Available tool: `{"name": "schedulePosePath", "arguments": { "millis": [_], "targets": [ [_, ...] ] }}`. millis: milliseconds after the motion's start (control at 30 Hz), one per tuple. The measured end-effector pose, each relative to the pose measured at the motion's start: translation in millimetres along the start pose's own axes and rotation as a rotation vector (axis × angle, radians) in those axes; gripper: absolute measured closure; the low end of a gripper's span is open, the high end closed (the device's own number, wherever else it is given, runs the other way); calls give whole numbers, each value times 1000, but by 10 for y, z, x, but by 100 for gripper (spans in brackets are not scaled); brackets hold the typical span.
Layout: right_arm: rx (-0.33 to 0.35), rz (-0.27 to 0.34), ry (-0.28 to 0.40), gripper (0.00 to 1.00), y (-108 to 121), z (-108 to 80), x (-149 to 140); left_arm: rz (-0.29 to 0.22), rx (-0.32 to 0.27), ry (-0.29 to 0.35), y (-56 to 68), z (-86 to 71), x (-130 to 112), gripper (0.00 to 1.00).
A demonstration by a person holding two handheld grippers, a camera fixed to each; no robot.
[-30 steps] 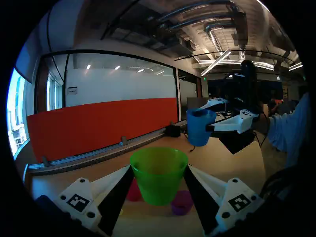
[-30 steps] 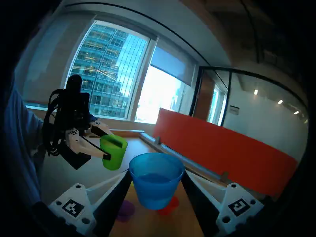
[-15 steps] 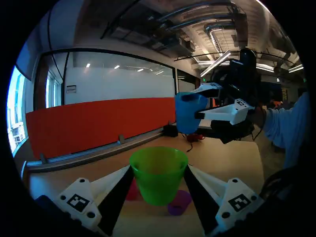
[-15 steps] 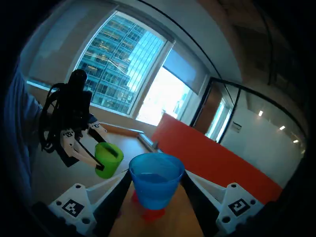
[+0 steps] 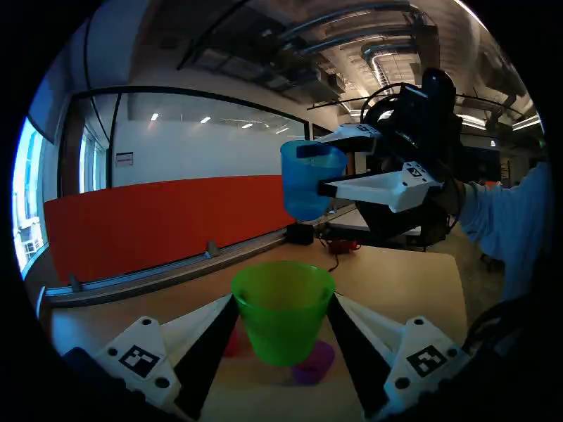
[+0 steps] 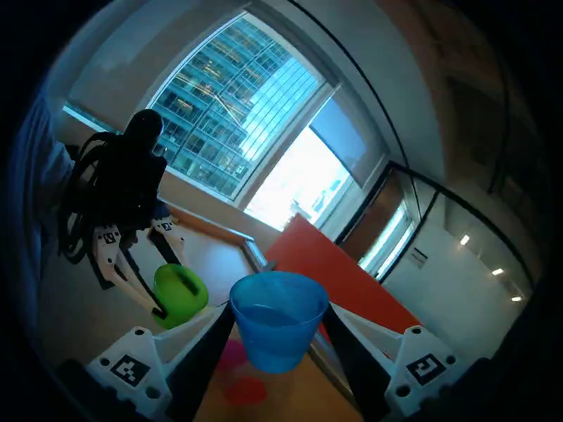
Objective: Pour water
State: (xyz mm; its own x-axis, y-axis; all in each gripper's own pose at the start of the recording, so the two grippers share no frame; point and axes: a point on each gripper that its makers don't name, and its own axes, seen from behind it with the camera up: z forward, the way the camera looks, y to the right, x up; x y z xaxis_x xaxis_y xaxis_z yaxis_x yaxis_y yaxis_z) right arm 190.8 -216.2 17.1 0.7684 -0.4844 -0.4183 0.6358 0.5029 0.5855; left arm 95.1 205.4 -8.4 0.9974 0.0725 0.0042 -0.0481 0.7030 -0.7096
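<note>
Water is sitting in the blue cup, partway up its wall, its surface showing in the right gripper view. The right gripper is holding this cup between its fingers, both pressing on its sides just below the rim. In the left gripper view the same blue cup is hanging in the air in the right gripper, one finger lying across its rim and the other against its lower side, with a blue sleeve reaching in behind.

The left gripper is clamping the green cup from both sides, rim facing up (its inside is too shaded to judge). The blue cup is standing higher than the green cup and a little beyond it, the two staying apart. From the right gripper view, the green cup is showing low on the left in the left gripper.

Both cups are hovering over the counter, whose far edge is running along an orange wall. A purple cup and a pink one are resting on the counter under the green cup.
</note>
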Motion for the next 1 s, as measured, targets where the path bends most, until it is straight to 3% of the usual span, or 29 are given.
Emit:
{"name": "schedulePosePath", "arguments": {
  "millis": [1000],
  "targets": [
    [-59,-371,20,10,284,264,335,4,-27,22,104,-3,95,14]
  ]
}}
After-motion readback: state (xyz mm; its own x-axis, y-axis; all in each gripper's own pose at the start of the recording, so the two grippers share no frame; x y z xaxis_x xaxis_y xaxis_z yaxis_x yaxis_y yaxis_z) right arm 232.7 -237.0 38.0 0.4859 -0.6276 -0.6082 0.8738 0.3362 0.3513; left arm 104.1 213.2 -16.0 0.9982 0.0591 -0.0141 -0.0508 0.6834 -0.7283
